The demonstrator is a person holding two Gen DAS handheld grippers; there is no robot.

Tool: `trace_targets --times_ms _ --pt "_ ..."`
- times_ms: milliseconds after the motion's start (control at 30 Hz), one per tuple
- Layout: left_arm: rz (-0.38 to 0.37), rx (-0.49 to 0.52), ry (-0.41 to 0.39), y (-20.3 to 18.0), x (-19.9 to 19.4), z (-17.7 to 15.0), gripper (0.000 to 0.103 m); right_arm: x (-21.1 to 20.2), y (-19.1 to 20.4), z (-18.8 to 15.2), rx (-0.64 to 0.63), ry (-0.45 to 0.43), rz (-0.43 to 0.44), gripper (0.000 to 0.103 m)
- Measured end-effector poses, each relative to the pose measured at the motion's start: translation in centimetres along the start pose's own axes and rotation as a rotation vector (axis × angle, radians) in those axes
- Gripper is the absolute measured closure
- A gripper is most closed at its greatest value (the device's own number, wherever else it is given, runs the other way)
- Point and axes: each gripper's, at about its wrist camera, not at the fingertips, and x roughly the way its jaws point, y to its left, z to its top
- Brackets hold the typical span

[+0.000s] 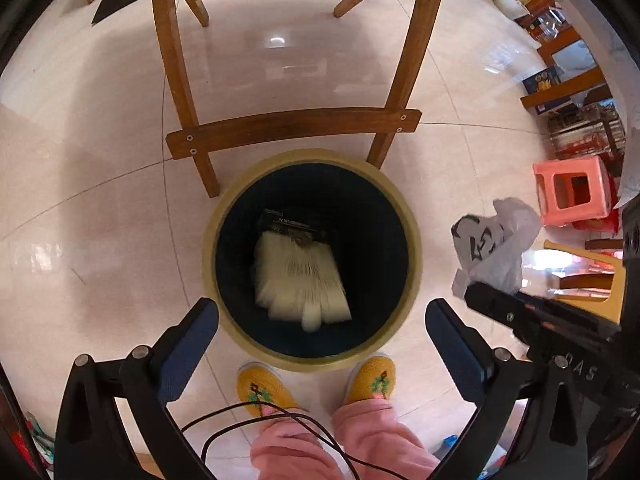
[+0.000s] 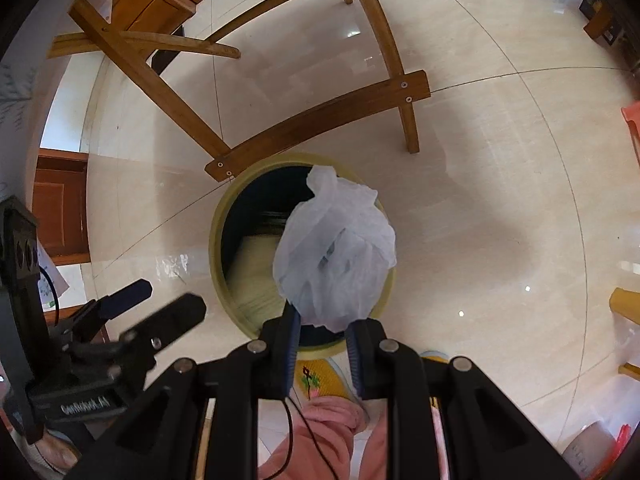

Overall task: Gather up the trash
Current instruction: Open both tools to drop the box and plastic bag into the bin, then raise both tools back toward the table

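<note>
A round bin (image 1: 412, 240) with a yellowish rim and dark inside stands on the floor. A pale ribbed piece of trash (image 1: 300, 276) lies in it. My left gripper (image 1: 322, 320) is open and empty above the bin's near rim. My right gripper (image 2: 322, 326) is shut on a crumpled white plastic bag (image 2: 336, 256) and holds it over the bin (image 2: 218, 240). The bag also shows in the left wrist view (image 1: 496, 244), to the right of the bin, beyond the right gripper's fingers (image 1: 520, 312).
A wooden chair (image 1: 292, 128) stands just behind the bin, one leg touching the rim. A pink stool (image 1: 572, 190) and shelves of goods (image 1: 568, 80) are to the right. The person's yellow slippers (image 1: 264, 388) and pink trousers are right below the bin.
</note>
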Motion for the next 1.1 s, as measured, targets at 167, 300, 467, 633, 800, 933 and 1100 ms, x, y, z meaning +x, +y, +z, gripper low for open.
trace_targets --times_ms 167,300,467,633,800,933,1100 --pt "-0.002 -0.012 -0.023 0.5 -0.7 -0.7 0.001 1.5 0.6 0.2 -0.012 0.025 0.006 0.081" --pt "0.017 -0.021 -0.051 1.2 -1.5 -1.5 0.001 2.5 1.8 0.1 -0.041 0.047 -0.007 0.079" --pt "0.045 -0.020 -0.078 2.1 -3.1 -2.7 0.001 2.6 3.3 0.1 -0.045 0.030 0.003 0.046" --pt "0.048 -0.040 -0.115 2.7 -5.2 -3.5 0.001 1.5 4.4 0.1 -0.064 -0.012 0.008 0.036" --pt "0.044 -0.069 -0.140 3.0 -7.9 -4.3 0.001 -0.5 5.3 -0.2 -0.074 -0.027 0.013 0.035" --pt "0.037 -0.081 -0.167 2.5 -11.4 -5.2 0.001 -3.4 6.1 -0.7 -0.090 -0.032 0.022 0.035" --pt "0.027 -0.089 -0.186 1.4 -16.7 -6.4 0.001 -8.8 6.9 -1.6 -0.105 -0.050 0.047 0.035"
